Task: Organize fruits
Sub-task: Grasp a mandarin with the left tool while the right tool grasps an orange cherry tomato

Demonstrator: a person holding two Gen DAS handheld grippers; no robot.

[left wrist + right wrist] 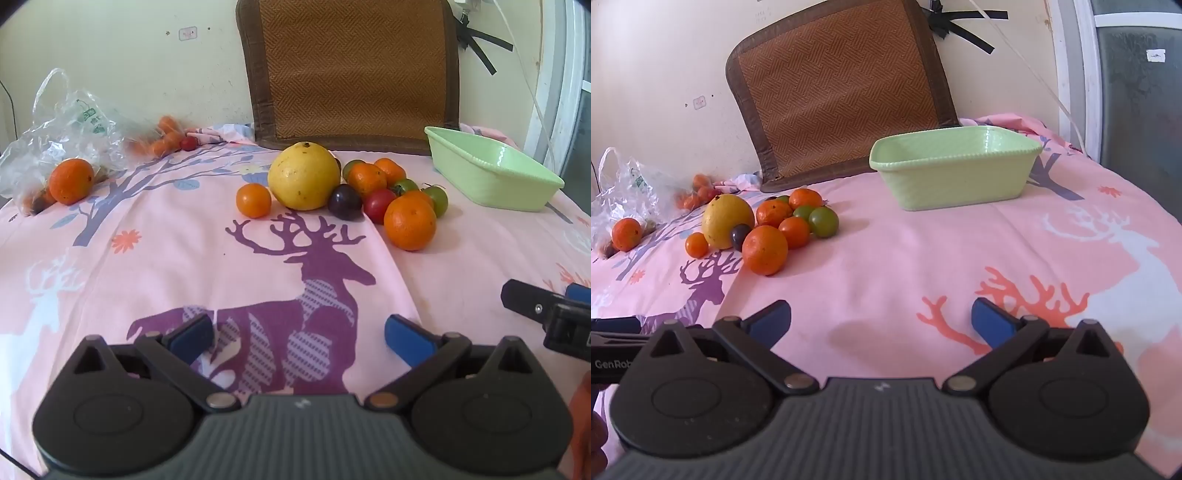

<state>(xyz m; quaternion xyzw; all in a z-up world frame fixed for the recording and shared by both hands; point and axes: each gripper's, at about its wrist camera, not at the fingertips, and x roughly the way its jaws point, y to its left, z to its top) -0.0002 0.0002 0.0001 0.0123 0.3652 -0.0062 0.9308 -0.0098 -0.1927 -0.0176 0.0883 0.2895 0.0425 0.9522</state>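
**Starting position: fruit loose on the cloth, tub waiting**

I hold both tools low over the pink cloth. My left gripper stands with its jaws wide apart and nothing between them; my right gripper is the same, spread and bare.

Risks from here, as I judge them:
- The fruit lies in a tight pile, pieces touching. Closing on one is likely to nudge its neighbours, and round fruit on soft cloth may roll away.
- The large yellow fruit looks wide for my jaws and could slip out.
- The small tomatoes, such as the red one, and the dark plum could bruise under a hard squeeze.
- The two tools sit close together; reaching for the same pile may make them collide.

Containers:
- The green tub stands right of the pile, apart from it. What I see of its inside is empty.
- The clear bag lies far left, with small orange fruit in and beside it, and one orange at its mouth.
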